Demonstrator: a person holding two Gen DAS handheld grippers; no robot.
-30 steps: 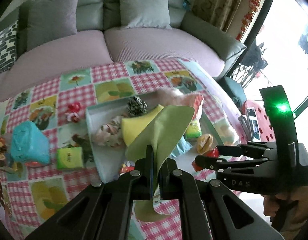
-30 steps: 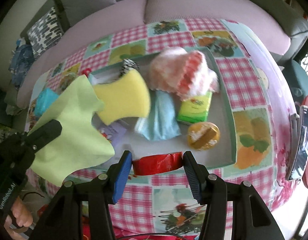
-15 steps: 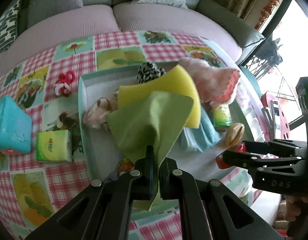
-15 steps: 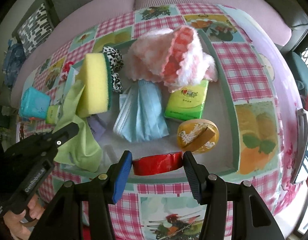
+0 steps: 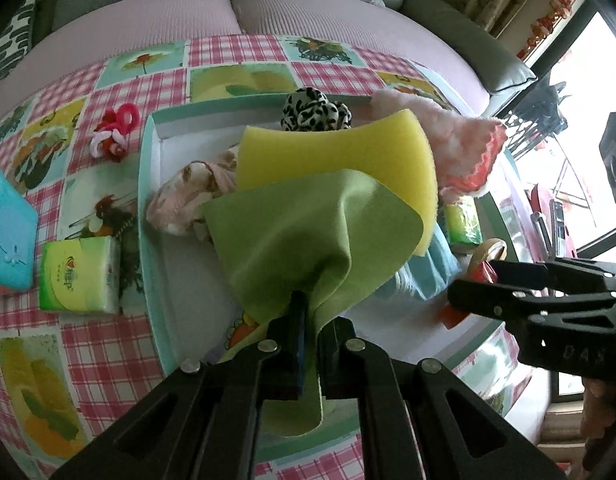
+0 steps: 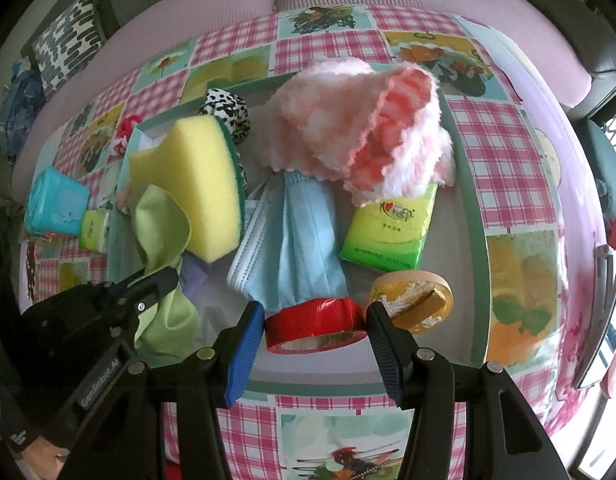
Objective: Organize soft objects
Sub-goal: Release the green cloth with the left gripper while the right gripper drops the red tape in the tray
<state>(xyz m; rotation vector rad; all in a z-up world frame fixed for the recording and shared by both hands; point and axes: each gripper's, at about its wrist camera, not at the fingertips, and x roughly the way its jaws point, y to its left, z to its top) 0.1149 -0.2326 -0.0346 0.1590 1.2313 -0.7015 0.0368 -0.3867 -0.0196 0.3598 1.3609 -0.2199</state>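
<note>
Left claw (image 5: 308,312): clamped on the green cloth (image 5: 308,236).
Green cloth: hung over the tray (image 5: 148,240), at 7 o'clock of the yellow sponge (image 6: 196,184).
Right claw (image 6: 315,320): apart, straddling the red tape roll (image 6: 313,322).

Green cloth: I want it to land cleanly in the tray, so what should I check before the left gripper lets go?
1. Left gripper shut on green cloth: ok.
2. Cloth over tray: ok.
3. Cloth free of sponge: cannot tell; they overlap.
4. Bare tray floor under cloth: cannot tell, hidden.
5. Right gripper apart from cloth: ok; open around red tape.
</note>
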